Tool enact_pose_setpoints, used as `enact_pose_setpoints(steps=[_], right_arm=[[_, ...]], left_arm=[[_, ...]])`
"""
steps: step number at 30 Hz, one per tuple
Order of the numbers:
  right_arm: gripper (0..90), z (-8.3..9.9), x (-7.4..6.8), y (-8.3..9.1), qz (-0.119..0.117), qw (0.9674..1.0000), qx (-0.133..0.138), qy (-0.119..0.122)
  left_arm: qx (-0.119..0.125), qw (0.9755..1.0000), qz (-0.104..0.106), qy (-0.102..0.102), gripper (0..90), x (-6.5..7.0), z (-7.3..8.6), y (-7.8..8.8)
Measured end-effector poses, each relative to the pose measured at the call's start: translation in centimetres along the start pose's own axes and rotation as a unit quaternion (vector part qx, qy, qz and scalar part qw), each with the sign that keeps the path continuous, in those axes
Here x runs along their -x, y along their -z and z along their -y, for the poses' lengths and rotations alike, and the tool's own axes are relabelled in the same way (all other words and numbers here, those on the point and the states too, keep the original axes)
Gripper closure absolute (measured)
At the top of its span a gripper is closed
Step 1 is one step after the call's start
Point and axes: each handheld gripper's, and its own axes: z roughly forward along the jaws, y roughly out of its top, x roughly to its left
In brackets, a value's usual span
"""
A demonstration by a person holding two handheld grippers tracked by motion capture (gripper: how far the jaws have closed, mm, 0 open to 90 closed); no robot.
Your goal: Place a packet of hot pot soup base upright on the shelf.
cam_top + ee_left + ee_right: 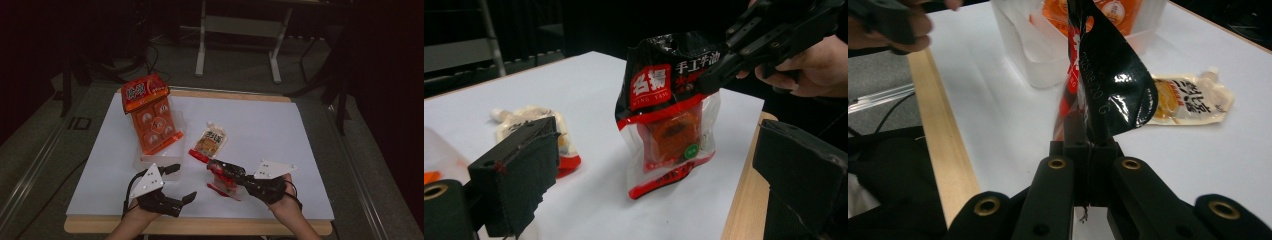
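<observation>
Right gripper: my jaws pinch the black-topped red plastic sauce pouch, seemingly just off the counter.
Left gripper: jaws apart, empty.

I work in what looks like a lab or recording room — dark all round, a white sheet covering my wooden surface, cables on the grey floor, a metal-legged bench frame behind.

Bare sheet lies right of the yellow pouch; the clear tub (tall orange pack inside) blocks the left.
</observation>
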Motion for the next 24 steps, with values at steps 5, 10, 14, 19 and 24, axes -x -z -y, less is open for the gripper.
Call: enact_pose_setpoints(steps=[5, 10, 14, 19, 24], right_arm=[[90.0, -0.3, -0.6, 0.1, -0.012, 0.9999, 0.004, 0.005], [90.0, -0.5, -1.2, 0.0, -0.021, 0.9997, 0.006, 0.012], [90.0, -0.6, -1.5, -0.1, -0.029, 0.9994, 0.009, 0.016], [90.0, -0.8, -1.8, -0.1, -0.034, 0.9992, 0.012, 0.018], [90.0, -0.8, -1.8, 0.0, -0.035, 0.9991, 0.013, 0.019]], left_arm=[[0.008, 0.9997, 0.024, -0.003, 12.6, -0.9, -0.5, -0.6], [0.003, 0.9992, 0.036, -0.014, 15.6, -1.4, -1.1, -1.2], [-0.001, 0.9985, 0.052, -0.017, 19.1, -1.7, -1.6, -1.8], [-0.006, 0.9971, 0.075, -0.007, 33.3, -2.2, -2.1, -2.4], [-0.002, 0.9962, 0.083, -0.025, 40.7, -2.0, -2.3, -2.9]])
